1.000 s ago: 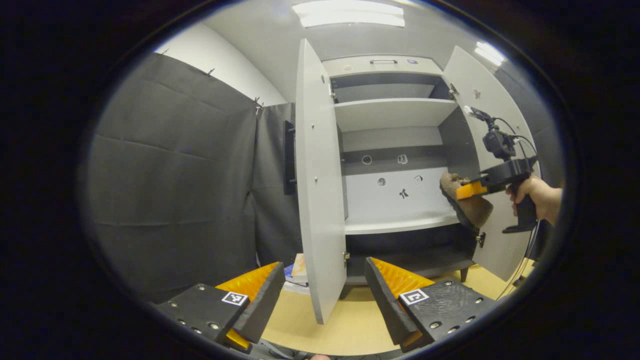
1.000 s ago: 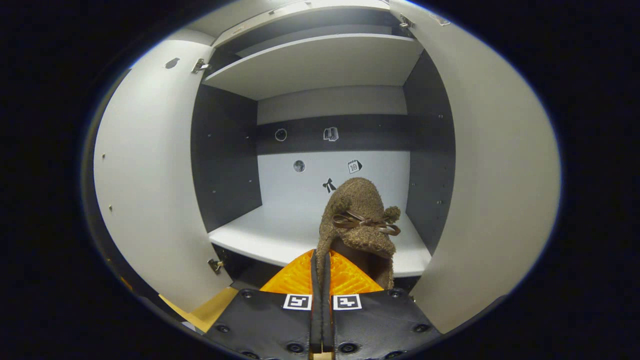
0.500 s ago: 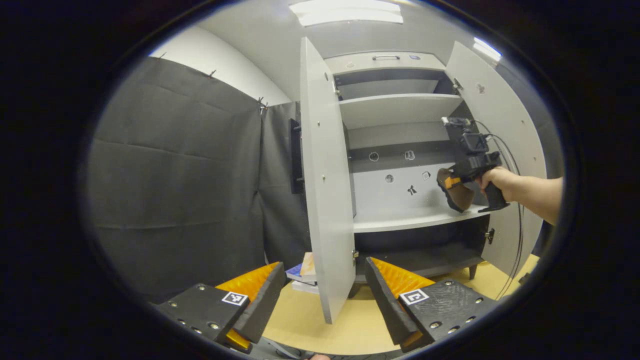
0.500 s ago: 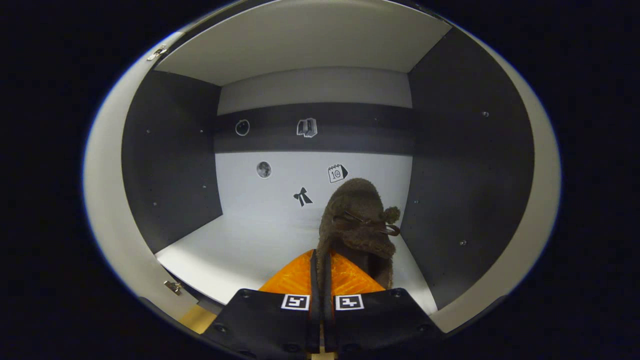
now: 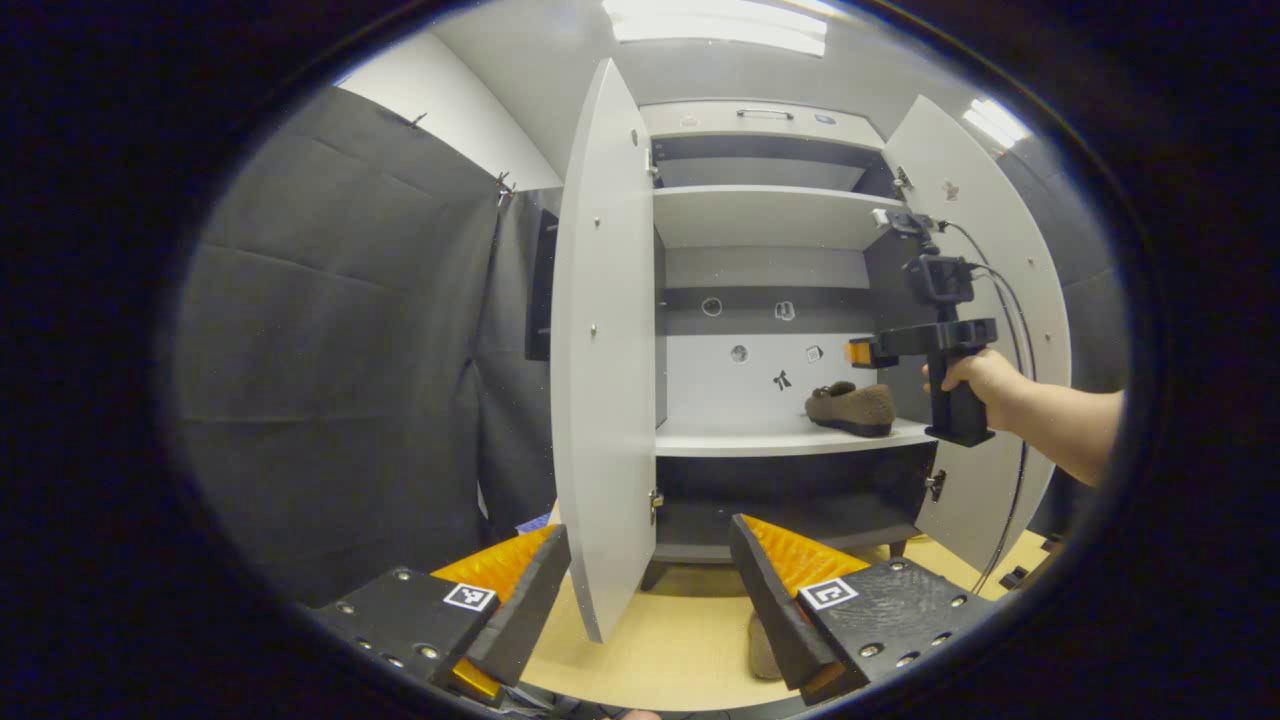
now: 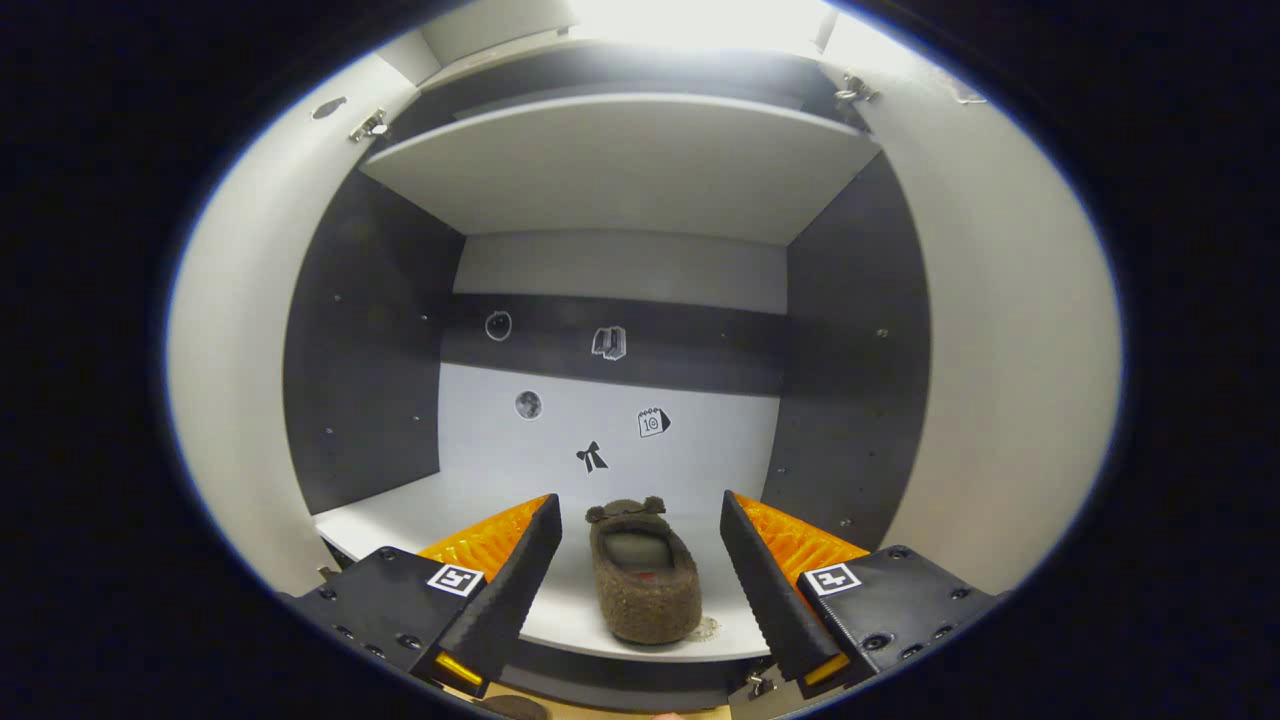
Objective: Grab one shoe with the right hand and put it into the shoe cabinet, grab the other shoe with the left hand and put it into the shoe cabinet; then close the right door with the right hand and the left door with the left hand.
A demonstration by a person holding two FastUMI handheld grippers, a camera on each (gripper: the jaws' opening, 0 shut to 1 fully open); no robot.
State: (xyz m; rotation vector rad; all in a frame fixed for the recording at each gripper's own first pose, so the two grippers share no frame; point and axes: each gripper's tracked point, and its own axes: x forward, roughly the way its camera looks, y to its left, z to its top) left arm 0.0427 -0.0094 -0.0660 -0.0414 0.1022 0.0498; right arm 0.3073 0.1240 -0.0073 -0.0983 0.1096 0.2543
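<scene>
- Released since half a second ago, the brown fuzzy shoe (image 6: 642,585) is now lying flat on the white middle shelf (image 6: 470,510) of the shoe cabinet (image 5: 760,125), no longer pinched in the right gripper (image 6: 640,560).
- That shoe is sitting just ahead of the right gripper, between its two fingers but apart from both, heel end nearest the camera and toe pointing toward the back wall.
- In the right gripper view the jaws are standing wide open, holding nothing.
- In the left gripper view the same shoe (image 5: 851,408) is resting at the right end of the shelf, just below the right gripper (image 5: 858,352) held by a person's hand (image 5: 985,378).
- A second shoe (image 5: 762,648) is lying on the tan floor (image 5: 660,650), mostly hidden behind the left gripper's right finger.
- Open and empty, the left gripper (image 5: 650,590) is hovering low in front of the cabinet, well apart from the shelf.
- Both doors are standing open: the left door (image 5: 600,350) edge-on straight ahead of the left gripper, the right door (image 5: 1000,300) swung out behind the hand.
- Small stickers (image 6: 590,456) are dotting the cabinet's back wall beyond the shoe.
</scene>
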